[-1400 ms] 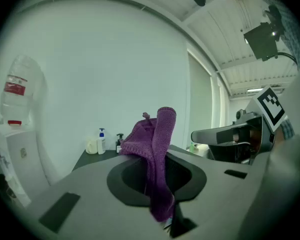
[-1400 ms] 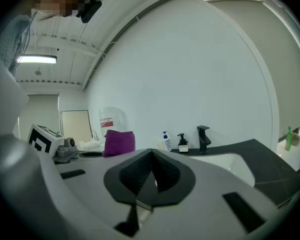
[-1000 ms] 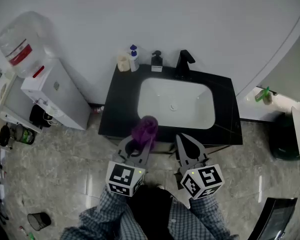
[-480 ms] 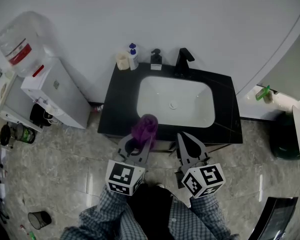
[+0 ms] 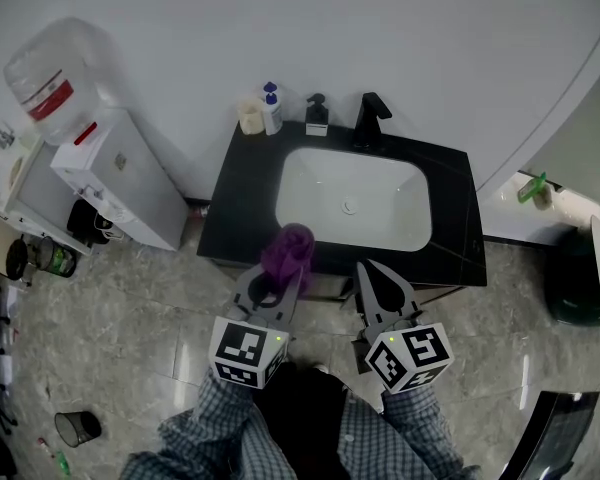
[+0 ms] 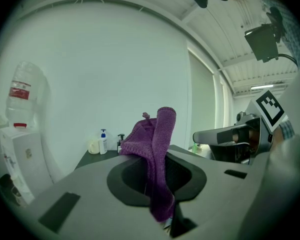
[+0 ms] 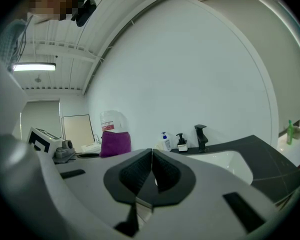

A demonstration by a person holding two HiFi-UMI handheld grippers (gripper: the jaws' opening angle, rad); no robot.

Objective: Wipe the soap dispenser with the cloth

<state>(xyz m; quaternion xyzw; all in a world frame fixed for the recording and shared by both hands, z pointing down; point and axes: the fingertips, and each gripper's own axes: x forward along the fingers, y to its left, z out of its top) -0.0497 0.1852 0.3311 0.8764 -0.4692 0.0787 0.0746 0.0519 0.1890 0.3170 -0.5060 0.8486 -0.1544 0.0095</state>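
Observation:
The black soap dispenser (image 5: 316,115) stands at the back of the black vanity counter (image 5: 242,198), left of the faucet (image 5: 370,120). It shows small and far off in the left gripper view (image 6: 120,140) and the right gripper view (image 7: 181,142). My left gripper (image 5: 280,276) is shut on a purple cloth (image 5: 288,250), which bunches up above its jaws (image 6: 157,144). It hovers just before the counter's front edge. My right gripper (image 5: 373,274) is beside it, shut and empty (image 7: 152,155). Both are well short of the dispenser.
A blue-capped white pump bottle (image 5: 271,106) and a pale cup (image 5: 248,117) stand left of the dispenser. The white basin (image 5: 352,200) fills the counter's middle. A water cooler (image 5: 110,173) stands at the left, and a dark bin (image 5: 578,273) at the right.
Both grippers hold the same pose, the cloth still in the left one. Only the head view has shifted slightly, so the vanity sits a little further right in the picture.

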